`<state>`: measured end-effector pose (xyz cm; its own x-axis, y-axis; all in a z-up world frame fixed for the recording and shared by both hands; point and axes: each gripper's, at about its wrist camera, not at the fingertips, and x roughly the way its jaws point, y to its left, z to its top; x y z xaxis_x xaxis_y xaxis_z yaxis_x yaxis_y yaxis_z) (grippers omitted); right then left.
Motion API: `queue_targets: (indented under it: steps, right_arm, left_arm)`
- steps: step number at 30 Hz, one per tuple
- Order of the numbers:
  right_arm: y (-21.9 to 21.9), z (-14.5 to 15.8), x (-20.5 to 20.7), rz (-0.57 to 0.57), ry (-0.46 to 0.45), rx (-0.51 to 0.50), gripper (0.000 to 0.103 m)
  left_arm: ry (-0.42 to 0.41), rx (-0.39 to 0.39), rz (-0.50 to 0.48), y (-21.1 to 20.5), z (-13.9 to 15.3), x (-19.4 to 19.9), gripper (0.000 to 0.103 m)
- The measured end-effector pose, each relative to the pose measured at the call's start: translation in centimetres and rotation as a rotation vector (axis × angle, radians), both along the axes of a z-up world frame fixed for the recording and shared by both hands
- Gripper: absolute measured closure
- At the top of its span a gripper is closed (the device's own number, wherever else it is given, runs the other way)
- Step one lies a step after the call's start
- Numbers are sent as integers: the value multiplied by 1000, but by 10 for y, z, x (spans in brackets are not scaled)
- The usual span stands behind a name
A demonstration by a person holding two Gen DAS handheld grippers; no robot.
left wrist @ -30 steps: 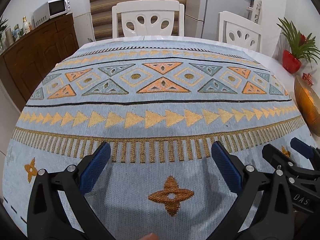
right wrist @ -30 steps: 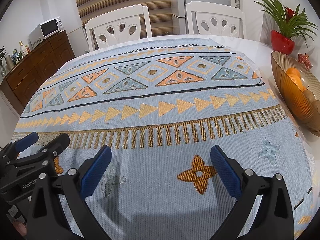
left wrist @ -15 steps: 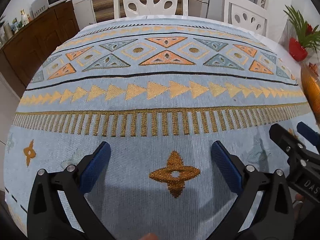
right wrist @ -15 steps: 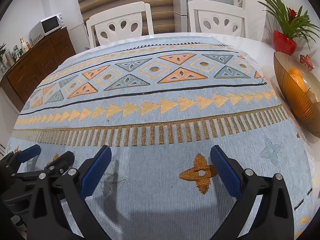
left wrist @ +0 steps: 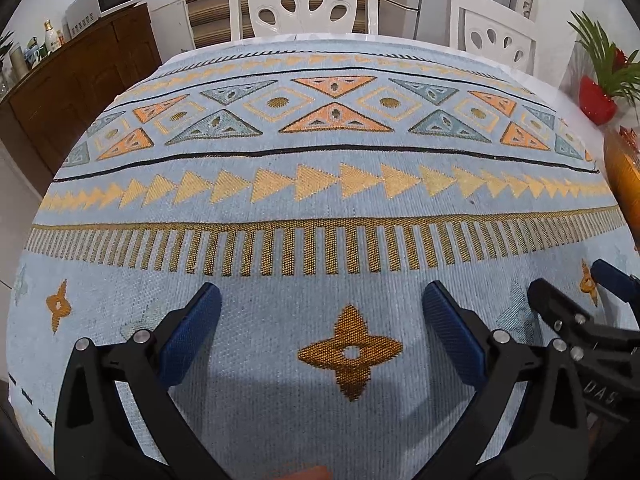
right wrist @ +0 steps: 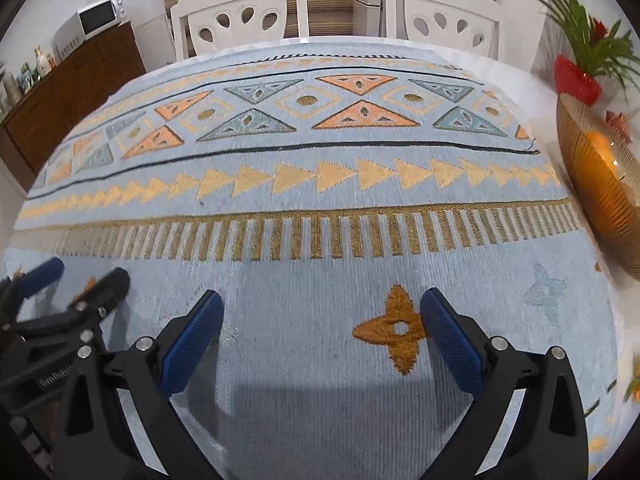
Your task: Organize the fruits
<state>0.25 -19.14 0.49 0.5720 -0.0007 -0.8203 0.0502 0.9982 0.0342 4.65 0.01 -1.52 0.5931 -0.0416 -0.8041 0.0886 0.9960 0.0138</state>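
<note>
Orange (right wrist: 599,145) in bowl (right wrist: 592,184), right of tool (right wrist: 321,312)

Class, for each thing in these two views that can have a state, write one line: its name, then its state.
left gripper: open, holding nothing, over the cloth
right gripper: open, holding nothing, over the cloth
amber bowl: upright on the table's right side, orange fruit inside
tablecloth: spread flat
white chairs: pushed in at the far edge

White chairs (left wrist: 303,2), wooden sideboard (left wrist: 72,92), perhaps blinds (left wrist: 204,0).
</note>
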Motion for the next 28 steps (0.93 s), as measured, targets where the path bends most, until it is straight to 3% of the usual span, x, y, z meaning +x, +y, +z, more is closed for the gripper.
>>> queue_targets:
  steps: [4,28]
  right_arm:
    - [0,-3,-9,-5,-54,0,5]
    - [1,-2,-7,-4,-51,-6,5]
  left_arm:
    - [2,6,-5,0,0,1,3]
    - [-11,8,-32,-1,-2,2,3]
